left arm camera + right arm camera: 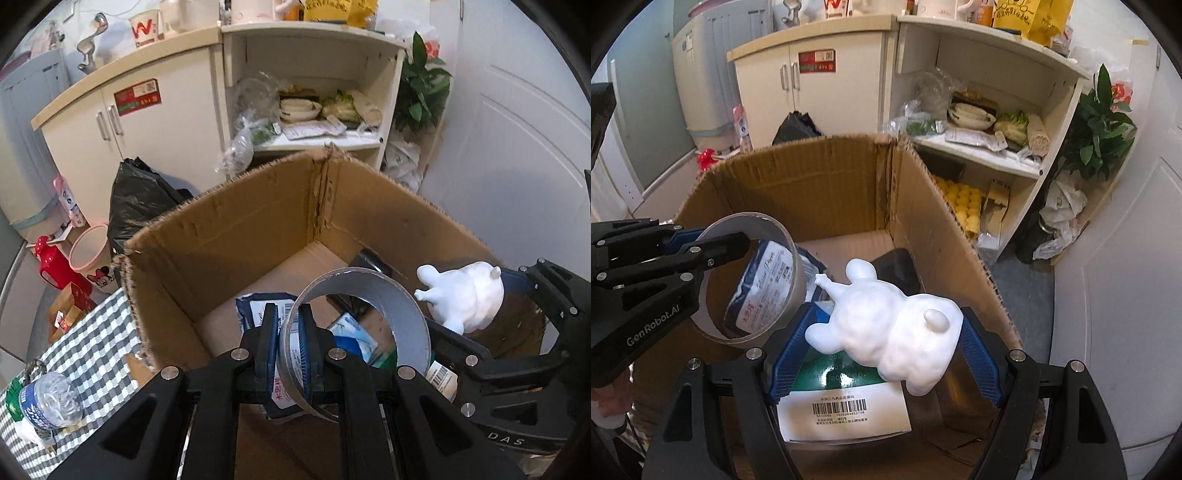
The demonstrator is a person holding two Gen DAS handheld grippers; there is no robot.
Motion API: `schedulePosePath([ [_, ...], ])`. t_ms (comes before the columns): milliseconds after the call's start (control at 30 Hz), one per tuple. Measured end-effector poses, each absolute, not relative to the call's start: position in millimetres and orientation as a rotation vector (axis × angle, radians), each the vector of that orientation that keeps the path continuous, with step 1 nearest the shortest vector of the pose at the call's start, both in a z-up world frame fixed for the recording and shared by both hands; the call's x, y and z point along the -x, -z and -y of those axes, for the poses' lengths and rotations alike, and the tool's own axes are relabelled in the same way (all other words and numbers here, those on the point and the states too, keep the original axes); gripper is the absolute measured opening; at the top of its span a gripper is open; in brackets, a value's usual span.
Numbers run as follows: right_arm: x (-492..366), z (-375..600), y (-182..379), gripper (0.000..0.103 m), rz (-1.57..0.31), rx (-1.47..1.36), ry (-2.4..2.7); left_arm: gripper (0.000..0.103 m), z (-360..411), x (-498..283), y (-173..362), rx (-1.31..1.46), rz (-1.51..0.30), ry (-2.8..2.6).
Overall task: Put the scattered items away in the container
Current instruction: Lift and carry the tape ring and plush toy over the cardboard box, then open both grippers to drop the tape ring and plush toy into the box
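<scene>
Both claws hang over the open cardboard box (827,192), each loaded: the left claw (289,332) pinches a tape roll (354,325) by its wall, the right claw (886,332) clamps a white figurine (886,325). The step in hand appears to be the drop; next, each claw must spread to release inside the box walls.

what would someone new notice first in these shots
The white animal figurine, clamped in the right hand-held gripper above the open cardboard box. Next, the grey tape ring, pinched by its wall in the left hand-held gripper over the same box.
</scene>
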State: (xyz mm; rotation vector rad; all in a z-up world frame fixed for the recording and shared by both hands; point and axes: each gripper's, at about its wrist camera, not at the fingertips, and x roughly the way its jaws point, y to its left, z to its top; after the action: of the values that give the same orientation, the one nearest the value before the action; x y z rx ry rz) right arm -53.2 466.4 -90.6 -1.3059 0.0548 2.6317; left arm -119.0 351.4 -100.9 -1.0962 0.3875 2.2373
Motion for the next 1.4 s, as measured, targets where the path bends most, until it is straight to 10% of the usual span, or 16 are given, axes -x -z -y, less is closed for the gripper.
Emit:
schedulePosePath([
  [267,56,-466,102,0.077,-0.024,1.381,-2.580,0.010,-361,119,111,1.123,-0.425,-2.205],
  [1400,23,-435,35,0.089,0.012,1.095,-2.661,0.065,-303,97,46,0.984,-0.290,-2.360],
])
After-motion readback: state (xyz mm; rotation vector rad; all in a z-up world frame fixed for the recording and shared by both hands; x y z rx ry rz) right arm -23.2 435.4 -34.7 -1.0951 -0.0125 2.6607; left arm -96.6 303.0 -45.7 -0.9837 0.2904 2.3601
